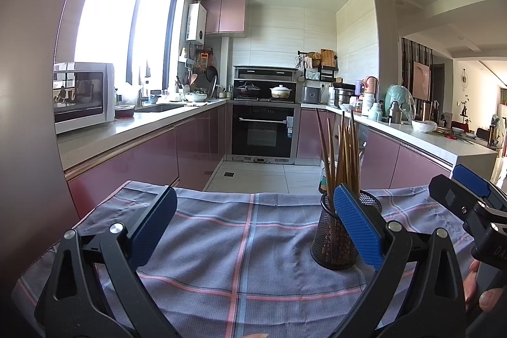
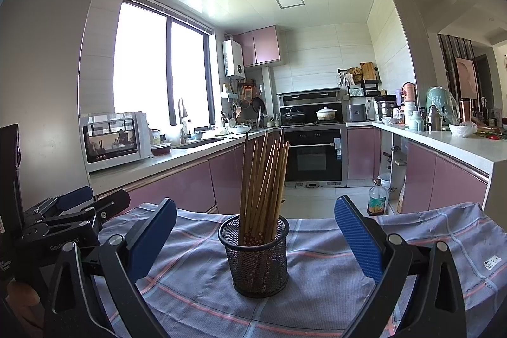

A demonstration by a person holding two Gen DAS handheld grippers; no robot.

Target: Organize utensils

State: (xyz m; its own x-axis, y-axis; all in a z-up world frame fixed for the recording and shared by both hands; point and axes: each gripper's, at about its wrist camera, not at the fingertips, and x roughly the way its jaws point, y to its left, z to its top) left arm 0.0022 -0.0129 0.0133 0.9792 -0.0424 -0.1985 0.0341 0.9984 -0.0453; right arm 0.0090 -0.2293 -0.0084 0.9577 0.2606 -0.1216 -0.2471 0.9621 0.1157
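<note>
Blue-padded left claw point(image 1: 253, 227) and right claw point(image 2: 255, 230) level, released, empty; chopsticks point(image 2: 263, 179) upright in mesh cup point(image 2: 256, 262).

My right tongs point(image 2: 255, 235) are spread wide, nothing between the blue pads point(image 2: 358, 238). Straight ahead, a black mesh holder point(image 2: 257, 255) stands upright on the checked cloth point(image 2: 317, 281) covering the table, packed with wooden chopsticks point(image 2: 263, 179). My left tongs point(image 2: 74, 206) sit at the left edge.

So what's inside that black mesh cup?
The mesh cup holds a bundle of wooden chopsticks standing upright, their tops fanning out above the rim. Whether anything else lies at the bottom can't be told.
</note>
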